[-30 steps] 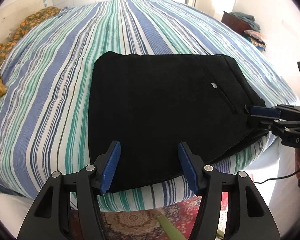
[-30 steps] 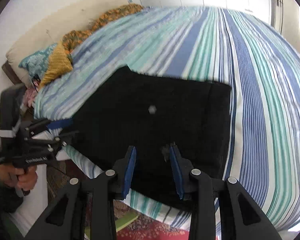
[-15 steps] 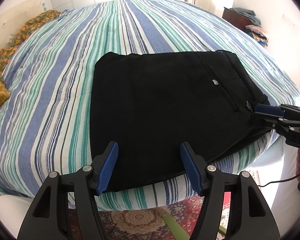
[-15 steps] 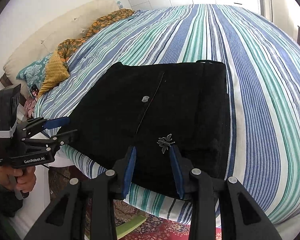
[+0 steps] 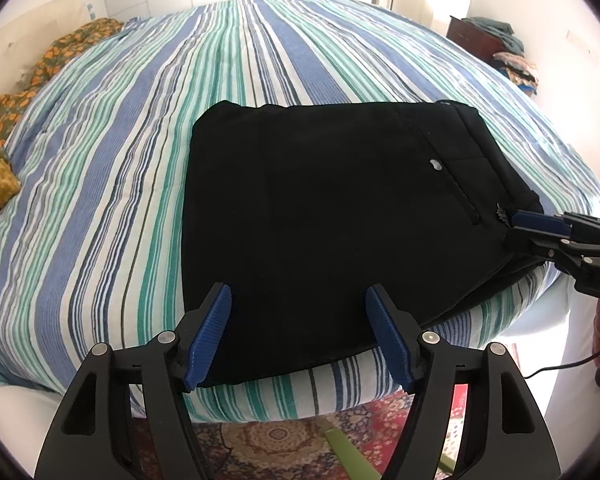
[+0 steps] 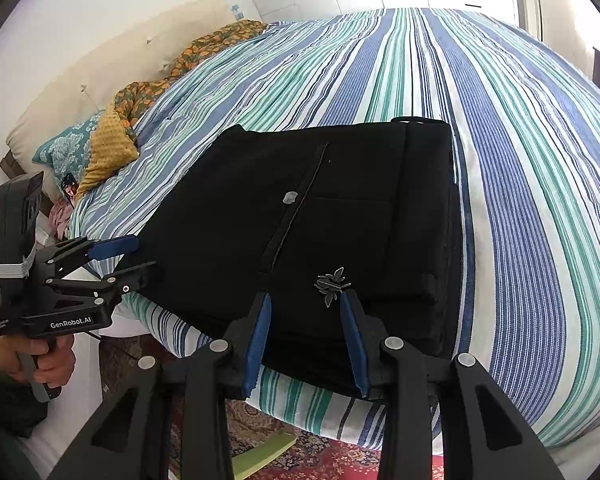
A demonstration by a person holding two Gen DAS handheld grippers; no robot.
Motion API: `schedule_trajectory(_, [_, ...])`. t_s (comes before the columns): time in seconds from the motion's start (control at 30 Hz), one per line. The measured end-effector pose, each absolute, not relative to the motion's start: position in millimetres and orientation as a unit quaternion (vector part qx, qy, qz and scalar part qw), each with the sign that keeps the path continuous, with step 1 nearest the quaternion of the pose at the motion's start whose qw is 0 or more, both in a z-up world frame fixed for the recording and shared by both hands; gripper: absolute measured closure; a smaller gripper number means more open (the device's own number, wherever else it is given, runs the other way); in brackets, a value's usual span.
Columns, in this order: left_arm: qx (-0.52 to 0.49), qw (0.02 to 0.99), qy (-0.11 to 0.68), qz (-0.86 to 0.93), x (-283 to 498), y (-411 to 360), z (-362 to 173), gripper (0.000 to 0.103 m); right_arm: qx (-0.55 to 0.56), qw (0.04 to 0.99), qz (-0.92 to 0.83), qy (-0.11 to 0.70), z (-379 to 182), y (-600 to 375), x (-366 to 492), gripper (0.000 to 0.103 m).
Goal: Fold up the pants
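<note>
Here the black pants [image 5: 324, 216] lie folded into a flat rectangle on the striped bedspread [image 5: 112, 184], at the near edge of the bed, with one folded edge reaching just to the border above the patterned rug [image 5: 276, 444]. The left gripper [image 5: 298, 336] hangs over the near edge of the pants; its jaws are opening, and the blue pads [image 5: 210, 336] stand apart from the cloth, so nothing is held. The right gripper [image 6: 306, 340] is at the near corner of the pants by the waistband, beside a small metal ornament [image 6: 332, 285]. Its jaws are half apart with the folded edge between them, but I cannot tell if the pads press on the cloth. A silver button [image 6: 290, 197] shows on the pants, near the pocket seam.
</note>
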State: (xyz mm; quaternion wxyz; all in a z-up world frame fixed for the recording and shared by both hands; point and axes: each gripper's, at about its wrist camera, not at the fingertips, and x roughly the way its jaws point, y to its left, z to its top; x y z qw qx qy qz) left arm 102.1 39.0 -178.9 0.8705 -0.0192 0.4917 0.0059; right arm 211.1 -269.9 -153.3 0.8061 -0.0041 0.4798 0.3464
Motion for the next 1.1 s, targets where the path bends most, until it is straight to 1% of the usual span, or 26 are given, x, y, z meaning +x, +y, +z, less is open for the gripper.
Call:
schedule_trajectory(0.17, [-0.027,0.868,0.496,0.003,100,43,-177,0.031,0.002,0.795,0.345,0.499,-152,-273,208,0.063])
schedule_trajectory(0.23, [-0.045,0.866,0.498,-0.001,100,50,-171,0.031,0.002,0.775,0.348,0.528,-154,-276,208,0.061])
schedule_trajectory(0.3, [-0.072,0.867,0.493,-0.004,100,66,-163,0.030,0.005,0.754,0.346,0.559,-154,-283,206,0.061])
schedule_trajectory(0.37, [-0.110,0.867,0.487,0.003,102,90,-158,0.023,0.047,0.758,0.359,0.543,-140,-302,206,0.059])
schedule_trajectory(0.4, [-0.128,0.865,0.485,0.008,106,103,-157,0.020,0.075,0.762,0.357,0.535,-135,-315,210,0.048])
schedule_trajectory(0.43, [-0.147,0.860,0.488,0.016,111,117,-159,0.020,0.108,0.765,0.350,0.529,-131,-330,217,0.039])
schedule_trajectory(0.47, [-0.167,0.853,0.494,0.020,117,130,-164,0.020,0.145,0.768,0.340,0.524,-129,-346,227,0.022])
schedule_trajectory(0.5, [-0.186,0.844,0.503,0.015,122,138,-170,0.020,0.177,0.767,0.327,0.522,-131,-360,236,0.016])
schedule_trajectory(0.57, [-0.226,0.816,0.532,0.000,136,152,-186,0.020,0.236,0.739,0.321,0.543,-146,-376,262,0.016])
schedule_trajectory(0.63, [-0.243,0.793,0.558,-0.021,147,154,-201,0.020,0.269,0.700,0.330,0.574,-169,-377,282,0.017])
schedule_trajectory(0.7, [-0.241,0.779,0.578,-0.035,154,147,-214,0.020,0.273,0.674,0.327,0.604,-193,-370,294,0.016])
schedule_trajectory(0.8, [-0.247,0.771,0.584,-0.062,161,136,-218,0.018,0.275,0.647,0.331,0.629,-217,-358,305,0.016])
schedule_trajectory(0.9, [-0.243,0.762,0.595,-0.084,170,121,-221,0.018,0.304,0.614,0.357,0.635,-224,-346,311,0.016])
schedule_trajectory(0.97, [-0.222,0.765,0.600,-0.079,174,111,-220,0.018,0.295,0.605,0.364,0.644,-223,-338,315,0.016])
schedule_trajectory(1.0, [-0.215,0.767,0.599,-0.077,175,107,-221,0.021,0.271,0.609,0.365,0.650,-222,-333,316,0.018])
schedule_trajectory(1.03, [-0.212,0.771,0.597,-0.073,175,106,-220,0.031,0.241,0.613,0.363,0.659,-223,-327,317,0.022])
schedule_trajectory(1.07, [-0.208,0.776,0.592,-0.064,173,105,-217,0.039,0.214,0.617,0.358,0.667,-225,-321,315,0.036])
schedule_trajectory(1.1, [-0.205,0.782,0.586,-0.058,170,108,-212,0.056,0.197,0.620,0.357,0.671,-228,-316,315,0.044])
